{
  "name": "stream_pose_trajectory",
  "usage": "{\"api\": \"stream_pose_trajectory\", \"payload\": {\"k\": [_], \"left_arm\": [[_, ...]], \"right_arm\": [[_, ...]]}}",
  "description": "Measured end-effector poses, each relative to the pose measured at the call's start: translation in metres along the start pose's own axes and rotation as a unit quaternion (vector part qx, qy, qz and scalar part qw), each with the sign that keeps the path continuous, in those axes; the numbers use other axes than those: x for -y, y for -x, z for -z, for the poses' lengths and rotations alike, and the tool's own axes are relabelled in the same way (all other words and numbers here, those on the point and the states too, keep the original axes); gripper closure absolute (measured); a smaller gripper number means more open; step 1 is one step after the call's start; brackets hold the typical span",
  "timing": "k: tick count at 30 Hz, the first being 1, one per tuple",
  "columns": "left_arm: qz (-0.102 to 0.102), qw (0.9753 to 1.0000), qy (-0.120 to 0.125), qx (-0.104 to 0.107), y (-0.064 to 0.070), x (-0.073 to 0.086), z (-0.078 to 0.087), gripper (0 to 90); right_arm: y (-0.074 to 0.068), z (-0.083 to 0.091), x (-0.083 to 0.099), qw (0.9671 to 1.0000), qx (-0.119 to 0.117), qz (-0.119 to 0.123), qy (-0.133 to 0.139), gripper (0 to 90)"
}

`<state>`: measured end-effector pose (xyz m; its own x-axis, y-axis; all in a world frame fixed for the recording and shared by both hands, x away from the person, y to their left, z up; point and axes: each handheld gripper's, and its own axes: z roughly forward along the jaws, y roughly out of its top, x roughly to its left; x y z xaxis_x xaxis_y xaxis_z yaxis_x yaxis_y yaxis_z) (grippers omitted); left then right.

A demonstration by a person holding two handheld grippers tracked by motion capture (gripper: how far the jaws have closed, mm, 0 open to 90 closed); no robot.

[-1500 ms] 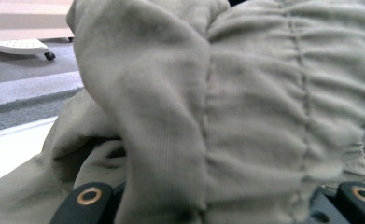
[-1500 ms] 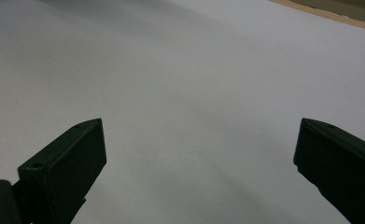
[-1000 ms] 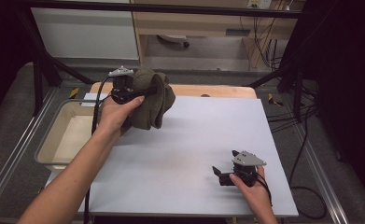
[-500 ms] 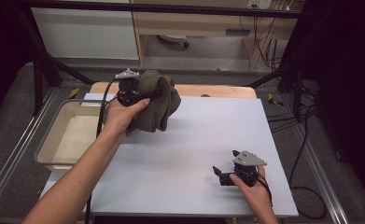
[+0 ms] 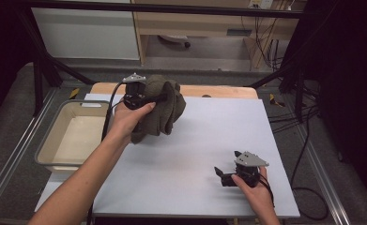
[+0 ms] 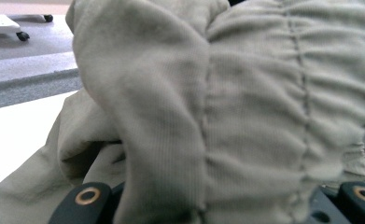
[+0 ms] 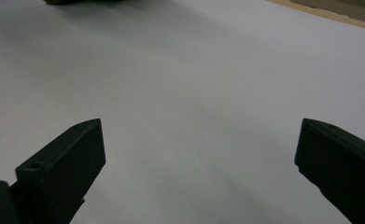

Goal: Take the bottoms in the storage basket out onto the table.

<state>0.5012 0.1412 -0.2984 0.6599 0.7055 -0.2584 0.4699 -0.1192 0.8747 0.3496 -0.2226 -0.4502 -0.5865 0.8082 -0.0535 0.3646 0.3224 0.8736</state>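
A person sat at a white table (image 5: 195, 154) with a two-jaw gripper in each hand. The left gripper (image 5: 141, 97), near the far left corner, held a bunched olive-green garment (image 5: 164, 110) lifted partly off the surface, its lower folds hanging down to the table; seen from the left gripper view, ribbed fabric (image 6: 245, 116) was clamped between the jaws. The right gripper (image 5: 225, 177) rested on the table near the front right, well apart from the garment, its jaws spread wide over bare surface. A beige plastic bin (image 5: 54, 140) sat just left of the table. Judging by this, the garment was picked up but not yet laid out or placed anywhere
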Motion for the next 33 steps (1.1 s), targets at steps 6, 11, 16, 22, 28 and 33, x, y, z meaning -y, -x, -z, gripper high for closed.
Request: {"api": "stream_pose_trajectory", "payload": {"k": [6,11,16,22,28,33], "left_arm": [[-0.004,1.0000,-0.006,-0.001,-0.001,0.004,-0.007,75.2],[0.001,1.0000,-0.002,0.003,-0.004,0.006,-0.011,74.9],[0.003,1.0000,-0.002,0.005,-0.005,0.010,-0.018,74.8],[0.006,1.0000,-0.002,0.006,-0.004,0.011,-0.025,74.8],[0.006,0.9999,-0.006,0.010,-0.003,0.014,-0.033,74.8],[0.004,0.9999,-0.008,0.012,0.000,0.016,-0.037,74.7]], "right_arm": [[0.001,0.000,0.000,1.0000,0.001,-0.002,0.000,2.5],[0.000,0.000,0.000,1.0000,0.001,-0.002,-0.001,2.5],[0.000,0.001,0.000,1.0000,0.000,-0.001,0.001,2.4],[0.000,0.001,0.000,1.0000,-0.001,-0.004,0.003,2.4],[0.000,0.000,0.000,1.0000,0.000,-0.002,0.001,2.4],[0.001,0.000,0.000,1.0000,0.000,-0.002,0.002,2.4]]}}
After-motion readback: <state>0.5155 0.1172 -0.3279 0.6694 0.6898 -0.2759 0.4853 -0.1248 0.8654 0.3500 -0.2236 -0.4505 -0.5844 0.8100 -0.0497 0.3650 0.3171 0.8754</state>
